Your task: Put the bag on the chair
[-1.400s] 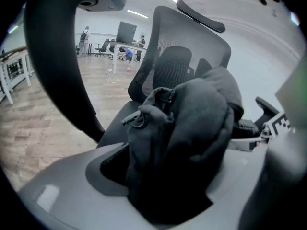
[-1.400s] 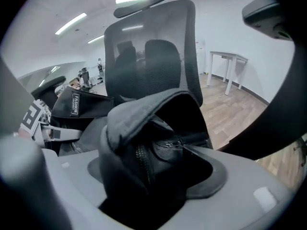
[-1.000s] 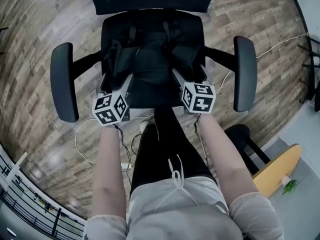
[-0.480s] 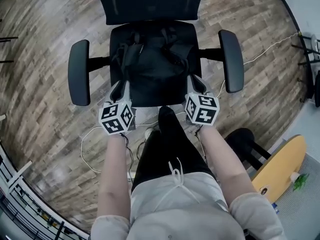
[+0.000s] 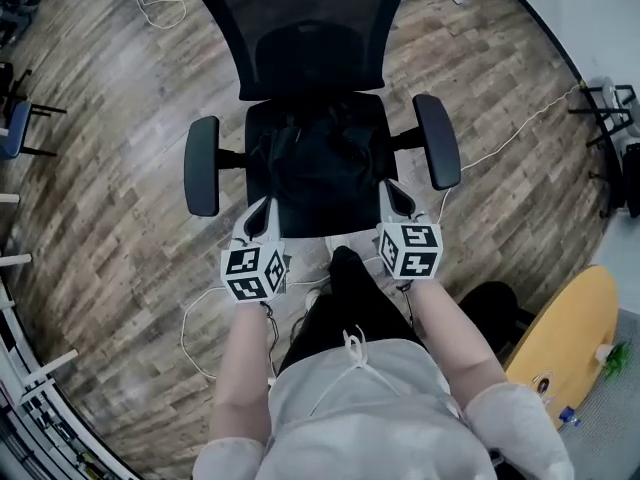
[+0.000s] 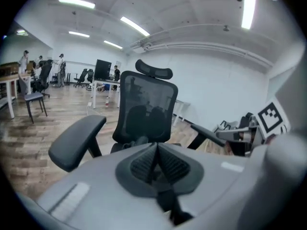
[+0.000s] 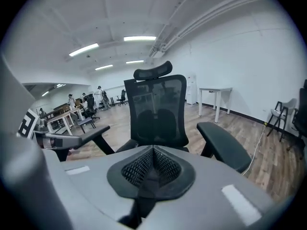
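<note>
- Clearly, the bag (image 5: 315,163) lies on the seat of the chair (image 5: 310,28). It sits ahead of and below both grippers, between the two armrests.
- The left gripper (image 5: 263,211) has its jaws pressed together. They have just been closing, and nothing stands between them; its own view shows only the meshed pads meeting, with the chair beyond.
- The right gripper (image 5: 392,194) is the same: jaws together after just closing, and no strap or fabric caught in them.
- Both grippers hang at the front edge of the seat, one towards each front corner, apart from the bag and pointing down and forward at it.
- The bag lies straight ahead, midway between the grippers, so neither hand is noticeably nearer. It sits a little inward of each gripper, to the right of my left one and to the left of my right one.
- I cannot tell the bag's long axis with confidence, as it is black on a black seat. It seems to spread across the seat from side to side, with straps or folds towards the backrest.
- I judge the placing done, since the bag rests on the seat with neither gripper holding it. If I had to touch it again, either gripper would go forward and down, and a little inward.
</note>
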The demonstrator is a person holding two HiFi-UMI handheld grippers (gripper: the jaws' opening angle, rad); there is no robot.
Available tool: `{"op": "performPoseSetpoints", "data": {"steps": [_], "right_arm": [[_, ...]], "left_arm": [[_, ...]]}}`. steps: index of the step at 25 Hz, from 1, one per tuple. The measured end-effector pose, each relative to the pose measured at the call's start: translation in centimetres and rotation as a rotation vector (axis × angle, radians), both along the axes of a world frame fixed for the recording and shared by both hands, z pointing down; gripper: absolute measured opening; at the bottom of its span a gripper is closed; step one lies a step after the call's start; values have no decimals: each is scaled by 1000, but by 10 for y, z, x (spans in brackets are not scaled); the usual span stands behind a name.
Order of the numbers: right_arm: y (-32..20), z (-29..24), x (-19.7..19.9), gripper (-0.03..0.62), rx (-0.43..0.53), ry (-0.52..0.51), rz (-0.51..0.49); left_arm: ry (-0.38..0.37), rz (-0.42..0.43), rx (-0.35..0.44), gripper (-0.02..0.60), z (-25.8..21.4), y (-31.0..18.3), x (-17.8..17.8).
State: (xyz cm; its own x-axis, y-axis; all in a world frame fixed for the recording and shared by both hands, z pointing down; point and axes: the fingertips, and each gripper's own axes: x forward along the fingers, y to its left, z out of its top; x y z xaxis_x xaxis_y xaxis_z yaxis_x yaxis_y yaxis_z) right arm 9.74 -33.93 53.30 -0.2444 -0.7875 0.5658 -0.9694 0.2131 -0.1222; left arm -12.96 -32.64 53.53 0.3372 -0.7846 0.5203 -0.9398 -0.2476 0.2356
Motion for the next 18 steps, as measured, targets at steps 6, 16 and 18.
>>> {"op": "performPoseSetpoints", "data": {"steps": [6, 16, 18], "right_arm": [[21, -79, -11, 0, 36, 23, -16], [65, -244, -24, -2, 337, -24, -59], [79, -273, -24, -2, 386, -40, -48]], "left_arm": [[-6, 72, 153, 6, -102, 17, 8], [39, 80, 408, 6, -267, 57, -1], [26, 55, 466, 6, -297, 73, -7]]}}
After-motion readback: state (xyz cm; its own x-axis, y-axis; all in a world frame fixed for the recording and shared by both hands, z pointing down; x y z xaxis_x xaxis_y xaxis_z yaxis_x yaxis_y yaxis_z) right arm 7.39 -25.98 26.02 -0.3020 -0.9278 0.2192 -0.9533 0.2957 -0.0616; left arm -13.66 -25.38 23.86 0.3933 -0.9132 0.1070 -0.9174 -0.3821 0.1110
